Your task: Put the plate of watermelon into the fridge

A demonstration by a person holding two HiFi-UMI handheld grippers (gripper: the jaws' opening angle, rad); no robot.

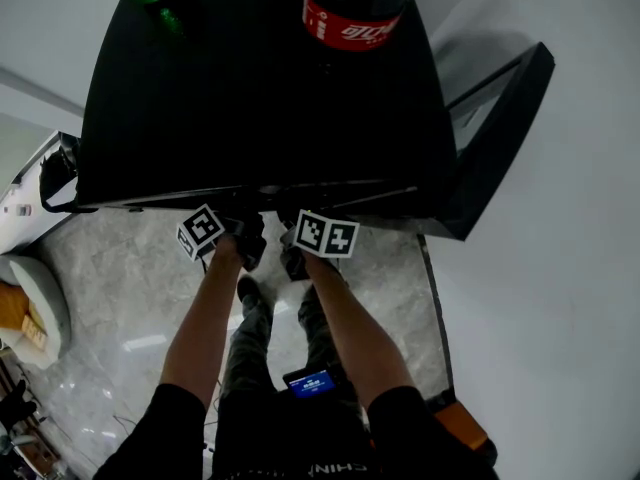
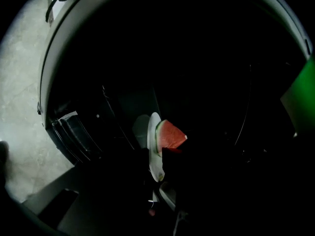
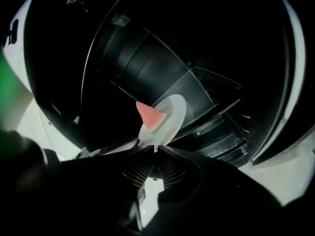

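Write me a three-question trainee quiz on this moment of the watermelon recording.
1. True or false: the fridge door is shut.
2. What do the right gripper's jaws clamp? A plate rim, B bottle, C shelf.
3. Name one thing standing on top of the fridge.
Key: 1 false, the fridge door stands open. 2 A, the plate carrying watermelon. 3 cola bottle.

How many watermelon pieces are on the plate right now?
1: a wedge on the plate, at the open fridge. Part of the plate is hidden, so more is possible.
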